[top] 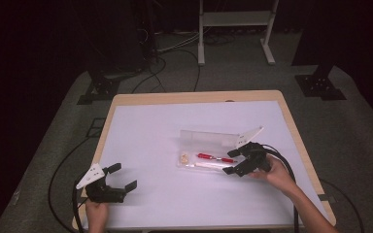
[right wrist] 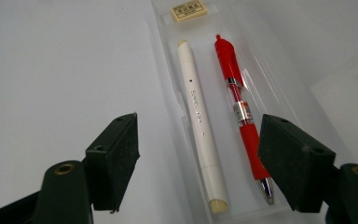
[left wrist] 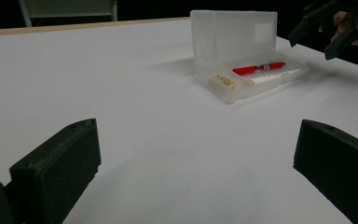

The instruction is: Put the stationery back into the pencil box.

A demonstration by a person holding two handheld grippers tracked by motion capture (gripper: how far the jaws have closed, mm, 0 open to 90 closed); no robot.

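Observation:
A clear plastic pencil case (top: 209, 150) (left wrist: 242, 70) (right wrist: 168, 70) lies open on the white table sheet, its lid standing up at the back. Inside lie a red pen (top: 214, 157) (left wrist: 259, 68) (right wrist: 237, 98), a white pen (top: 209, 165) (left wrist: 275, 77) (right wrist: 198, 116) and a small cream eraser (top: 184, 157) (left wrist: 223, 81) (right wrist: 189, 11). My right gripper (top: 232, 161) (right wrist: 198, 154) (left wrist: 328, 32) is open just off the case's right end, its jaws straddling both pens' near ends. My left gripper (top: 122, 177) (left wrist: 196, 158) stands open at the front left, over bare sheet, far from the case.
The white sheet (top: 150, 145) covers most of a wooden table (top: 194, 97). Cables (top: 175, 63) and a white stand's legs (top: 201, 43) lie on the grey floor beyond the far edge. Black stand bases (top: 97, 90) flank the table.

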